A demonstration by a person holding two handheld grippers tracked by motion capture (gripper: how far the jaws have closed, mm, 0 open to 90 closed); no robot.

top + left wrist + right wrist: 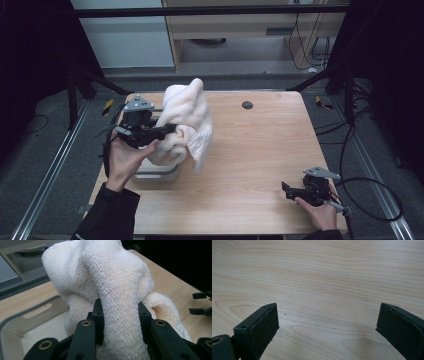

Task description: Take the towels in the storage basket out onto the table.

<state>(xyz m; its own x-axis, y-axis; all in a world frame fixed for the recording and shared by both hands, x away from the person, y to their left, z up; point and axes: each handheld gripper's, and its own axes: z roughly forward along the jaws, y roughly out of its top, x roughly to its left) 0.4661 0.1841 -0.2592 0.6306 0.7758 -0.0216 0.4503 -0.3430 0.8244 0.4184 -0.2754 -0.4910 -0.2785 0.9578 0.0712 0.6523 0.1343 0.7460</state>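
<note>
A cream-white towel [187, 117] hangs bunched up above the left part of the wooden table [260, 145], its lower folds drooping toward a pale grey bin [157, 172]. My left gripper [167, 131] is shut on a fold of the towel [120, 290], which fills the space between its jaws in the left gripper view. The bin's rim [27, 311] and pale inside show below and left of the cloth. My right gripper [290, 190] rests low at the table's front right, open, with bare wood [324, 290] between its jaws. It also appears far off as the right gripper [201, 303].
A small dark round hole or cap [247, 105] sits near the table's far edge. Cables [370, 190] trail off the right side onto the floor. Black frame legs stand at both far corners.
</note>
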